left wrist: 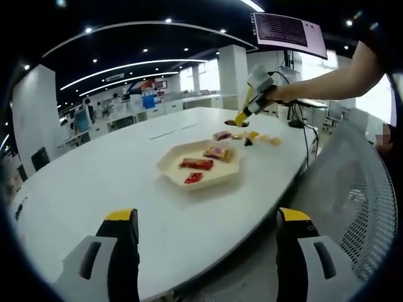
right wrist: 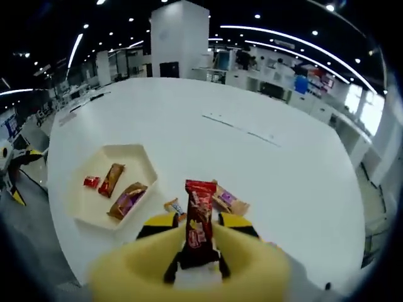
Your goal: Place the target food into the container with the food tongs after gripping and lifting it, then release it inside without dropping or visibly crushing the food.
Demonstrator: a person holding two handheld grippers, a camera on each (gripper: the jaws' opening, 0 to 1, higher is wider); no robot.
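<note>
- The right gripper [right wrist: 196, 264] carries yellow food tongs [right wrist: 189, 270], and the tongs are clamped on a red snack bar [right wrist: 199, 217] that stands upright above the white table [right wrist: 252, 163], lifted clear of it.
- In the left gripper view the right gripper [left wrist: 259, 85] is held by a person's hand [left wrist: 280, 94] over the far side of the table [left wrist: 94, 189], with the yellow tongs [left wrist: 244, 115] pointing down to the loose snacks.
- I cannot tell how the right gripper's own jaws stand, because the tongs cover them.
- The left gripper [left wrist: 208, 220] has its jaws wide apart with nothing between them, over the near edge of the table.
- The cream tray [right wrist: 141, 157] sits near the left edge of the table in the right gripper view; it holds a small red packet [right wrist: 92, 182], a brown bar [right wrist: 112, 178] and a purple-brown packet [right wrist: 128, 200].
- In the left gripper view the same tray [left wrist: 170, 165] lies in the middle part of the table, with three packets inside.
- A purple snack packet [right wrist: 228, 200] and a small orange piece [right wrist: 173, 206] lie on the table just beside the tongs, outside the tray.
- More small snacks [left wrist: 252, 135] lie in a group beyond the tray, toward the far edge.
</note>
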